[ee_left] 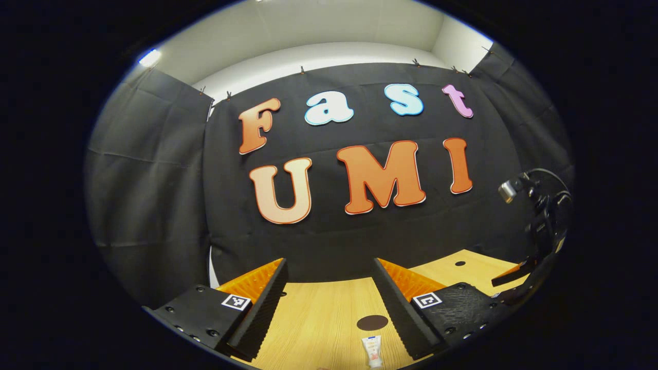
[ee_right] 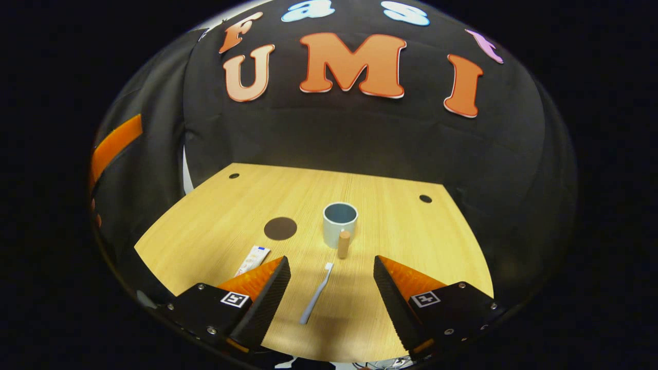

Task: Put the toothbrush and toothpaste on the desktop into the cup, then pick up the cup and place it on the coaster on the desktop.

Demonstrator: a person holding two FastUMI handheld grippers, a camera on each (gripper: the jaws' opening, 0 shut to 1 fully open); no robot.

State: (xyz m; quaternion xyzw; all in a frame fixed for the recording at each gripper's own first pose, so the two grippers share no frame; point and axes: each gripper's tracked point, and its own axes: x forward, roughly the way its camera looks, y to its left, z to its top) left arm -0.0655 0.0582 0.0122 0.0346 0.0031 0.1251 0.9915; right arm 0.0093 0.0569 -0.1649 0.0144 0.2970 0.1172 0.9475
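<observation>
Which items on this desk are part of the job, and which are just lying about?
Part of the job:
toothbrush
toothpaste tube
cup with wooden handle
dark round coaster

Just there:
wooden desktop
cable hole
Nothing else lies loose on the desk.

Toothbrush between the open fingers

The right gripper [ee_right: 331,267] hangs open over the toothbrush [ee_right: 317,293]. The cup [ee_right: 340,223] stands behind it, with the coaster [ee_right: 280,228] and toothpaste [ee_right: 252,259] further left.
</observation>
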